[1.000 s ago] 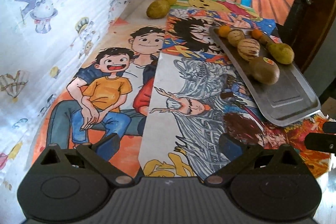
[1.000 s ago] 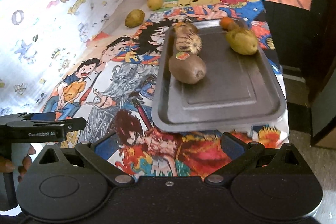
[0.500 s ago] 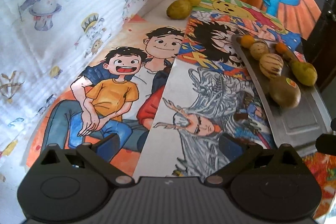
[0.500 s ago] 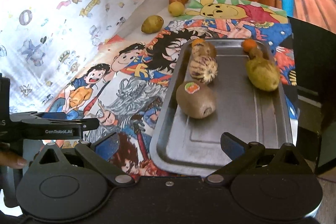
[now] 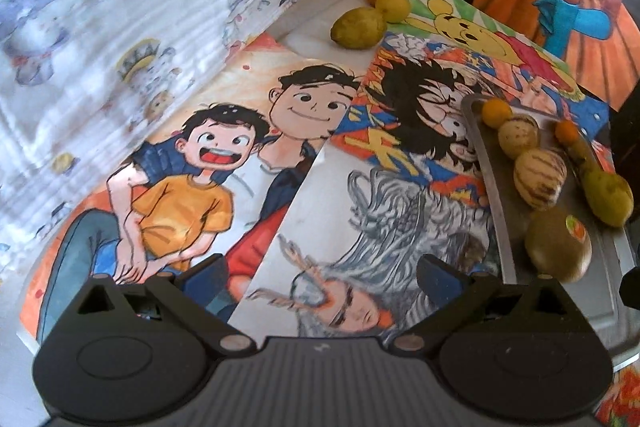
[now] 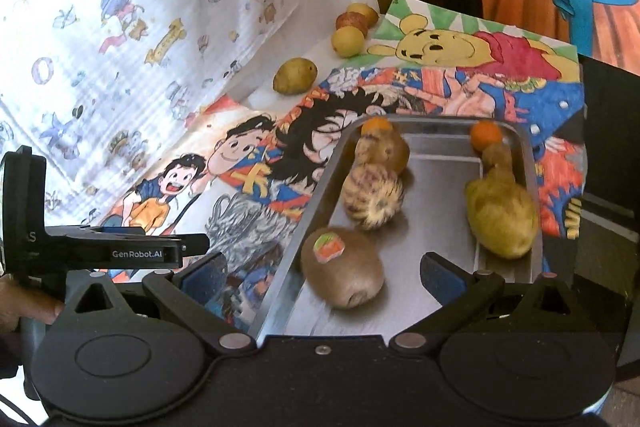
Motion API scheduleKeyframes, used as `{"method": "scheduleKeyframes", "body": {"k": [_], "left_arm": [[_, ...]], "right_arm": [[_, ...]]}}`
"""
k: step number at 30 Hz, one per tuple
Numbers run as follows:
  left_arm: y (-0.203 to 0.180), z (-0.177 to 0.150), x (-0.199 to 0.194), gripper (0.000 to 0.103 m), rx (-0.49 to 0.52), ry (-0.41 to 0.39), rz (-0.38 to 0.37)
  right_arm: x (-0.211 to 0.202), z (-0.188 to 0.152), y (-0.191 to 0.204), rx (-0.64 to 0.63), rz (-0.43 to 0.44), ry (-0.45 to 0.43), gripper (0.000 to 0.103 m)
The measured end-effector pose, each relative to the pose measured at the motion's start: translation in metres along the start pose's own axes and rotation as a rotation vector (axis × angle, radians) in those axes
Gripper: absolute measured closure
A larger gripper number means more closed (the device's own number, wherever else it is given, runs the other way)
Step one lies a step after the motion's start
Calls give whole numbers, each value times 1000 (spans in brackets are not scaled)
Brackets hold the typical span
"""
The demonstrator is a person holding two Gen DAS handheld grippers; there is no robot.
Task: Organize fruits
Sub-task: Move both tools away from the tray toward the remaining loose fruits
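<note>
Both claws wide, empty. Right claw (image 6: 322, 269) hovers at kiwi (image 6: 342, 271) on tray (image 6: 516, 143). Left claw (image 5: 320, 273) should reach loose fruits (image 5: 357, 27) at counter's far corner, approach low, squeeze gently.

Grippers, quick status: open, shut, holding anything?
Left gripper: open, holding nothing, over the drawings.
Right gripper: open, holding nothing; the kiwi sits on the tray between its fingers.

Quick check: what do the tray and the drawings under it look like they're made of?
Tray: looks like brushed metal, probably steel; grey, with dull reflections of the fruit and a rolled rim. Drawings: seem to be matte paper sheets, hand-coloured, thin overlapping edges lying flat; card can't be ruled out.
</note>
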State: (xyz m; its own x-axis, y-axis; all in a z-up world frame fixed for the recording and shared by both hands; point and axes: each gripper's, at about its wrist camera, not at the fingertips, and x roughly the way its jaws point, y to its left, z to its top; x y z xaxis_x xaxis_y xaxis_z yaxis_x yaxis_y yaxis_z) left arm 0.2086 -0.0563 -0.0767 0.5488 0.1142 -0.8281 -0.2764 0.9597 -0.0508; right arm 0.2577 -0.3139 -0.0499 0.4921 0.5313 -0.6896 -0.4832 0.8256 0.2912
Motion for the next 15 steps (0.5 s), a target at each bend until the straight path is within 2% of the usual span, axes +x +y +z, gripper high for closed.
{"method": "scheduleKeyframes", "body": {"k": [8,15], "left_arm": [[-20,24,7,1,-16,-24,21],[-26,40,8,1,2,-33,24]], "right_arm": [[9,22,-16,12,13,-33,1],[15,24,-22,60,5,-37,1]]}}
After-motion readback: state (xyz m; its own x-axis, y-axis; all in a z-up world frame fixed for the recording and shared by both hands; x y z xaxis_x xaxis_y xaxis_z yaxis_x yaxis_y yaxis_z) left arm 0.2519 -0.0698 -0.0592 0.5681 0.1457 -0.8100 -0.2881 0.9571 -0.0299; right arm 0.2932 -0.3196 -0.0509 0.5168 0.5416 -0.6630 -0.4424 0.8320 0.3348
